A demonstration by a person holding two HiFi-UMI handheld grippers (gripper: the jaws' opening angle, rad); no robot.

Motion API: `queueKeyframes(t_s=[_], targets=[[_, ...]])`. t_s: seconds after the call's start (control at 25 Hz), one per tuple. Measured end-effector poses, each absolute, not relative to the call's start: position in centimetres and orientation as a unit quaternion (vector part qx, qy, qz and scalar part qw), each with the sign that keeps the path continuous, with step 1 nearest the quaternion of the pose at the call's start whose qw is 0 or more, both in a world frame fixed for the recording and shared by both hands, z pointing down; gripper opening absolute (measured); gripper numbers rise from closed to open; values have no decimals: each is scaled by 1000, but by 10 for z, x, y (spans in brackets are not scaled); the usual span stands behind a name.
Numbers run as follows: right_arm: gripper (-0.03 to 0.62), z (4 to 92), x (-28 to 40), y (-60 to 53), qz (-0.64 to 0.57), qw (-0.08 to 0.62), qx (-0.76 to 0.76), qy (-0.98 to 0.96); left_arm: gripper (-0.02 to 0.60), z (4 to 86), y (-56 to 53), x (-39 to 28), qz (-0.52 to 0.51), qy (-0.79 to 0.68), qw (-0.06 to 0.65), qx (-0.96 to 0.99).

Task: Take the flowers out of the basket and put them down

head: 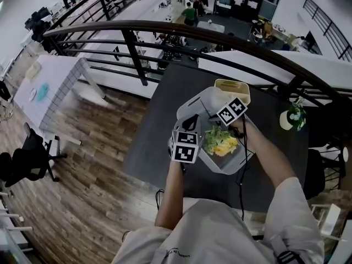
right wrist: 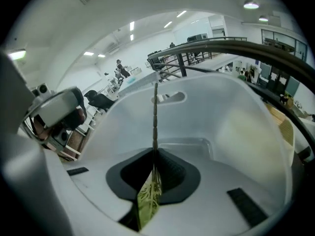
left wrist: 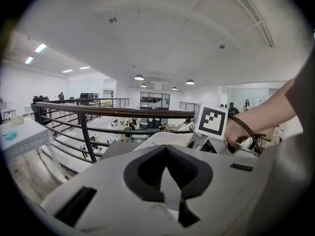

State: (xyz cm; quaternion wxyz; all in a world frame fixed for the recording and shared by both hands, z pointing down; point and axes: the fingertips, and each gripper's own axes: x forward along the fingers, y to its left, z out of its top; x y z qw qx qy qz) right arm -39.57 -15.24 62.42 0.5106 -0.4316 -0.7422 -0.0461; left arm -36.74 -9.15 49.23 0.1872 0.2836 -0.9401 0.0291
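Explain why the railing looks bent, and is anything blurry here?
Head view: the wide lens bows the railing into an arc. Left gripper view: black corners, lamps bright without glare. Right gripper view: the leaf, very close, is out of focus.

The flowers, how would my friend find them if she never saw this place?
Find the dark table beside the curved black railing; a pale grey basket sits on it. The flowers are the yellow and green bunch lying inside that basket, a leaf pinched by the right gripper. The only other greenery stands outside it, in a small white pot.
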Motion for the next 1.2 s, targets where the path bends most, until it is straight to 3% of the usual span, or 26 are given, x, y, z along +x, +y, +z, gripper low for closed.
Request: queueKeyframes(t_s=[0.48, 0.68, 0.96, 1.2], targets=[[54, 548, -377, -155, 4, 412, -477, -776, 25, 499, -138, -309, 57, -940, 180, 284], [55, 499, -384, -172, 47, 364, -455, -811, 24, 489, -145, -312, 4, -945, 169, 279], [54, 399, -353, -231, 109, 292, -443, -841, 25, 437, -180, -297, -5, -955, 130, 266], [54, 371, -329, -297, 155, 253, -404, -865, 25, 428, -226, -275, 0, -944, 121, 307]])
